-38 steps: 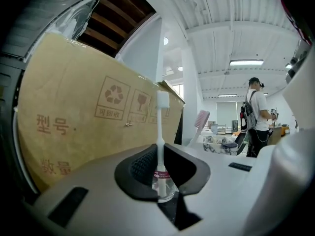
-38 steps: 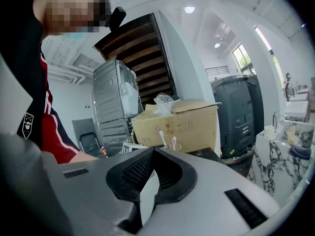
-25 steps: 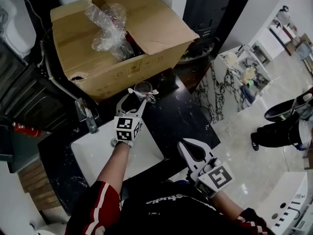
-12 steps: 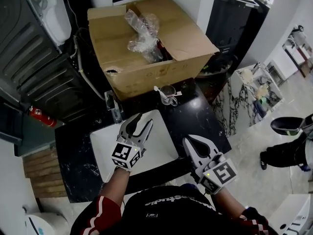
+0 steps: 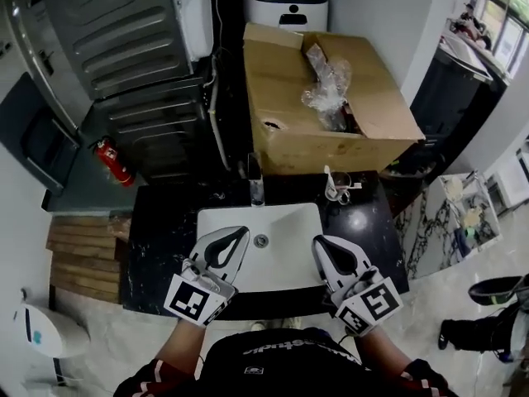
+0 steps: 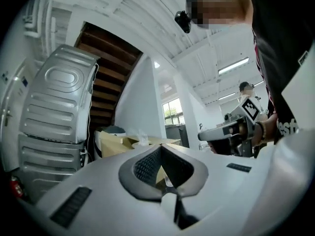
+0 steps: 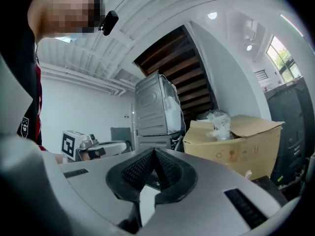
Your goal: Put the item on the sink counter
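Cup (image 5: 340, 187) is seen standing on the dark worktop (image 5: 161, 230), near its far edge, just right of the sink (image 5: 285, 222) and just in front of the cardboard box (image 5: 285, 143). The left gripper (image 5: 243, 232) and the right gripper (image 5: 317, 241) are both closed on nothing, held above the near edge. The placing is judged done; nothing more is called for than keeping both grippers clear of the cup.

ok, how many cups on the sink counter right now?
1. A glass cup on the black counter, just past the basin's far right corner, in front of the cardboard box. More could be hidden behind the box.
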`<state>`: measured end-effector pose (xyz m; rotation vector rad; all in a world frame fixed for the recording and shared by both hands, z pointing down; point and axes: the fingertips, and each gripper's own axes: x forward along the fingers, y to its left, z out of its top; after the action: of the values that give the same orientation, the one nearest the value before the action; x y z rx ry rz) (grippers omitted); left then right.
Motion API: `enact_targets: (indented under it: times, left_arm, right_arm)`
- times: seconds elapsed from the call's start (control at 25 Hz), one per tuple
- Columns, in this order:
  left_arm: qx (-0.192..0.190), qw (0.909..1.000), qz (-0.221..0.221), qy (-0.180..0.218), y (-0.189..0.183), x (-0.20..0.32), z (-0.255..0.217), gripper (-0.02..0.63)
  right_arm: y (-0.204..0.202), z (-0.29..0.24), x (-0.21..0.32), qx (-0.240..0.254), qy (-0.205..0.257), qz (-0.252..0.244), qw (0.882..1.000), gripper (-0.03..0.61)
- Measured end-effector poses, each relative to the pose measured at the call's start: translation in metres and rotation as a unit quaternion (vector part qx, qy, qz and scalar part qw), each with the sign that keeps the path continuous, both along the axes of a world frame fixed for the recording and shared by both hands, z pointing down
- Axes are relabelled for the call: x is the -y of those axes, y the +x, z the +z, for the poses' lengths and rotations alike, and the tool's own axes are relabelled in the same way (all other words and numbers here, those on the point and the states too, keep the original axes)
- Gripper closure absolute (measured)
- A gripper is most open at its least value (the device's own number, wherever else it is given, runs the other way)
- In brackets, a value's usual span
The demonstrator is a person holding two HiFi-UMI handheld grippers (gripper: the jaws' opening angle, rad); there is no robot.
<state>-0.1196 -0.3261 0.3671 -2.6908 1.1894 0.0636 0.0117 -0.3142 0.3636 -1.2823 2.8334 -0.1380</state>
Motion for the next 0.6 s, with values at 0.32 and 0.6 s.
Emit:
enact_targets:
  times: [0.32, 0.6]
  left_arm:
    - [-0.028, 0.9968, -0.048, -0.058, -0.046, -0.025, 0.015, 0.6]
    - [-0.007, 0.9988, -0.038, -0.031, -0.034, -0.032, 0.002, 0.598]
  right_arm:
    - [-0.035, -0.002, -0.006, -0.005, 0.003, -0.034, 0.999, 0.541]
    - [-0.039, -0.001, -0.011, -0.009, 0.006, -0.031, 0.999, 0.541]
